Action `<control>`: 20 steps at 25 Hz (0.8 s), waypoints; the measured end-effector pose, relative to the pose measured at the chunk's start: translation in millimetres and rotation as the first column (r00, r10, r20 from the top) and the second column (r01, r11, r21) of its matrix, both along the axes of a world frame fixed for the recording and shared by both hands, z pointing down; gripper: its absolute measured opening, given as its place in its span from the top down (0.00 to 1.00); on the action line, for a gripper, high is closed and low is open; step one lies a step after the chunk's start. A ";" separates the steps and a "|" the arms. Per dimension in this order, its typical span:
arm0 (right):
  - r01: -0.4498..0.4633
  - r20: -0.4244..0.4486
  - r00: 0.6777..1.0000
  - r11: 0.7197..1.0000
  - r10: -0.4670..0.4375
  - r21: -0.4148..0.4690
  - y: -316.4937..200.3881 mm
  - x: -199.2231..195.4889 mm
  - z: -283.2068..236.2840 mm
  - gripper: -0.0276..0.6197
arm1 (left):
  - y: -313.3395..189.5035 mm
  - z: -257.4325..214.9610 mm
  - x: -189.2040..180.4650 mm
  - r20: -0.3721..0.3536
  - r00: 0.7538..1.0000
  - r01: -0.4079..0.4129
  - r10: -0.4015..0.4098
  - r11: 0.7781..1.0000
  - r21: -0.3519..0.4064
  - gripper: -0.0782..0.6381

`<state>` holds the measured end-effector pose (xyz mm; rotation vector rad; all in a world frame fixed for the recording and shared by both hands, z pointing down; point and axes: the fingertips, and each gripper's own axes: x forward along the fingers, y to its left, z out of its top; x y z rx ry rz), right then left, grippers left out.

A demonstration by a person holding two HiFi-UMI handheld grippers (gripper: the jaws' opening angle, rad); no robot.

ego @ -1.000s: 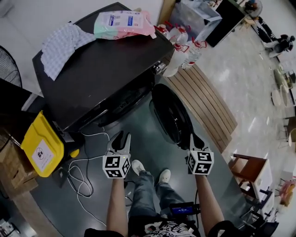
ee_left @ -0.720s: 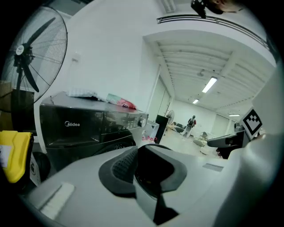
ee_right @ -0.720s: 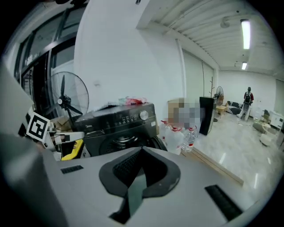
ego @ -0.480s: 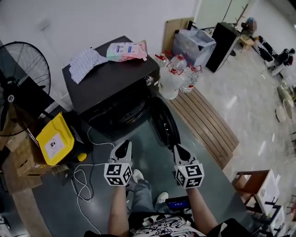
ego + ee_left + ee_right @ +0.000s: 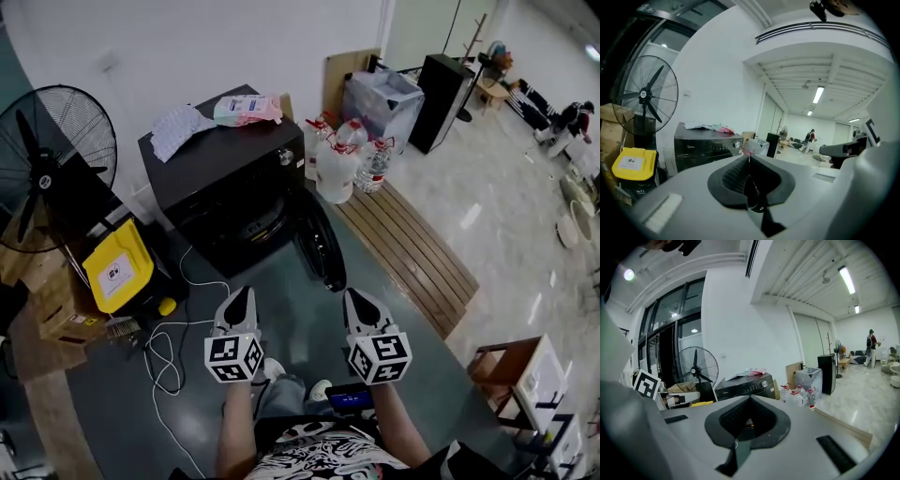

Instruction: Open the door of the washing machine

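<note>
Nearest the camera, the left gripper [image 5: 238,298] was held out in front of the person's body, its jaws closing to meet tip against tip with nothing between them, and the right gripper [image 5: 354,302] beside it was likewise pressed together and empty. Both hung in the air well apart from any object. On the dark floor just left of the left gripper lay a loose white cable [image 5: 164,342]. Beyond the grippers stood the door [image 5: 319,248], swung out from the right side of the washing machine [image 5: 225,183] and turned almost edge-on to the person, with the drum opening [image 5: 248,225] exposed behind it. To my eye the opening looked done, so the step in hand was a clean finish. That called for keeping both grippers away from the door's free edge so that nothing knocked it back toward the opening, and for placing the feet clear of the cable. If a wider swing were wanted, I would have pressed on the outer rim of the door rather than near its hinge, slowly, since a wooden pallet [image 5: 403,253] and some water bottles [image 5: 337,159] sat on that side. A yellow container [image 5: 117,267] stood left of the machine. A cloth [image 5: 178,129] and a pink pouch [image 5: 247,110] lay on its top, and a fan [image 5: 56,150] stood at the far left.
</note>
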<state>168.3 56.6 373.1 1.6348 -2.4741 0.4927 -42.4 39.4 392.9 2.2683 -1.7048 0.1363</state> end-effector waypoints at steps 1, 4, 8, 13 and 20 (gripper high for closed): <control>0.006 0.011 1.000 1.000 -0.006 -0.002 4.4 -1.9 -1.1 0.95 | 3.8 -2.7 -0.5 -0.004 1.000 0.007 -0.007 1.000 0.004 0.89; 0.039 0.017 0.999 0.999 -0.039 -0.005 12.6 -12.9 -5.1 0.95 | 11.5 -10.6 -5.0 -0.022 0.999 0.025 -0.025 1.000 0.008 0.89; 0.055 0.014 0.998 0.998 -0.055 0.002 19.1 -21.3 -9.7 0.95 | 18.8 -24.7 -12.9 -0.025 0.999 0.032 -0.031 0.999 0.039 0.89; 0.071 0.013 0.997 0.997 -0.071 -0.012 22.8 -26.7 -6.0 0.95 | 26.5 -27.0 -23.6 -0.047 0.997 0.067 -0.064 0.997 0.050 0.89; 0.088 0.016 0.996 0.996 -0.088 0.013 27.6 -32.3 -9.6 0.95 | 35.5 -28.1 -29.0 -0.050 0.995 0.084 -0.082 0.995 0.056 0.89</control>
